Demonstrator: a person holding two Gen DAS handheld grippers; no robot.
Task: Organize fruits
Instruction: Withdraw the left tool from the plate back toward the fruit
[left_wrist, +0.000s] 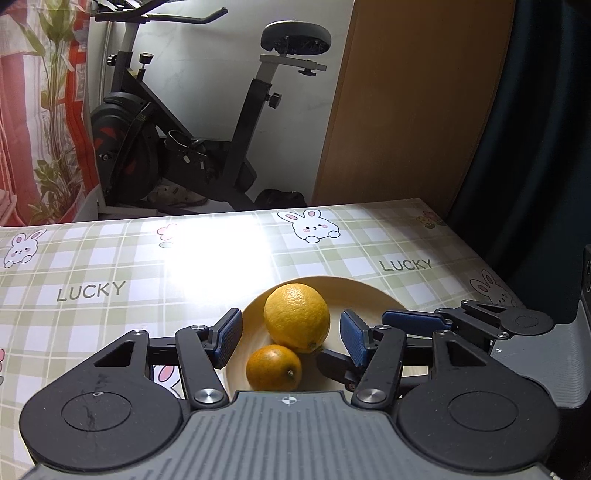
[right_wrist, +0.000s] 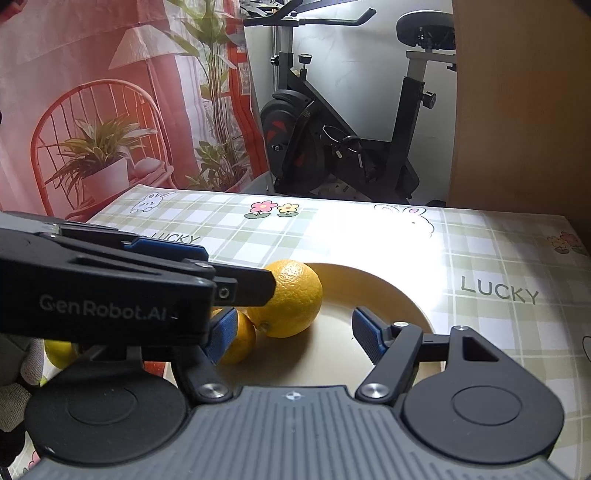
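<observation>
- Left gripper (left_wrist: 290, 338): black linkage arms on two round black discs; one disc carries light scratch marks.
- Silver screw heads sit at the linkage pivots.
- Fingers (left_wrist: 226, 338): black holders faced with blue ribbed pads.
- Base plate: grey, ridged in parallel lines, with a small round crosshair mark at the front edge.
- Right gripper (right_wrist: 295, 338): same build, with black arms and discs, blue ribbed pads, silver pivot screws and a grey ridged plate.
- The side of the left gripper's black body, seen from the right wrist, bears white "GenRobot.AI" lettering.
</observation>
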